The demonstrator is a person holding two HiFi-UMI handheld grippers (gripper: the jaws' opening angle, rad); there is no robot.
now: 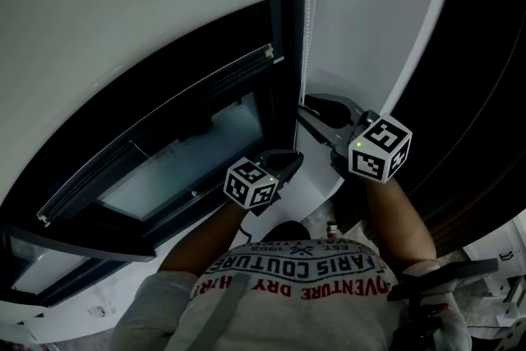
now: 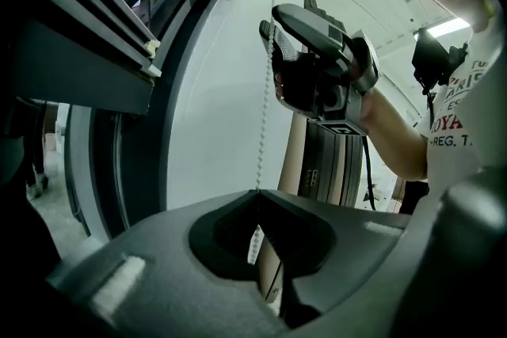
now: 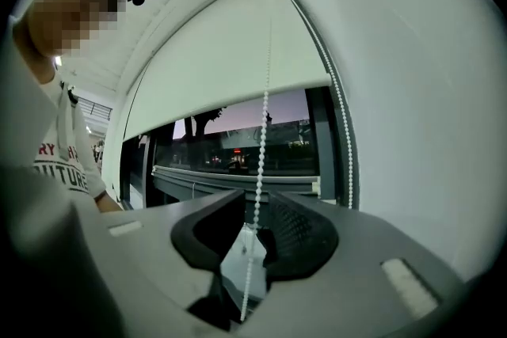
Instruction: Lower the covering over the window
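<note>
1. T-shirt (image 1: 304, 275), white with printed lettering, worn by the person; nearest item in the head view, with both forearms reaching out from it toward the window.
2. Left gripper (image 2: 257, 198): jaws pressed together, pinching the bead chain (image 2: 265, 115), which runs straight down into the seam between them. It is the lower of the two on the chain.
3. Right gripper (image 3: 252, 210): jaws spread, with the same chain hanging freely through the gap and neither pad pressing on it. It sits higher up the chain than the left one.
4. Bead chain, white, hanging just beside the right edge of the window, close to the white wall (image 3: 412, 91); a second strand runs along the frame.
5. Roller blind (image 3: 222, 67), white, partly down: its bottom edge crosses the upper part of the opening.
6. Window (image 3: 238, 150), dark-framed; the bare glass below the blind shows a dusk street with lights.
7. Progress, as judged: the top portion is covered and the lower, larger portion is not. More hand-over-hand pulls look needed, the next probably by the right gripper closing high on the chain.
</note>
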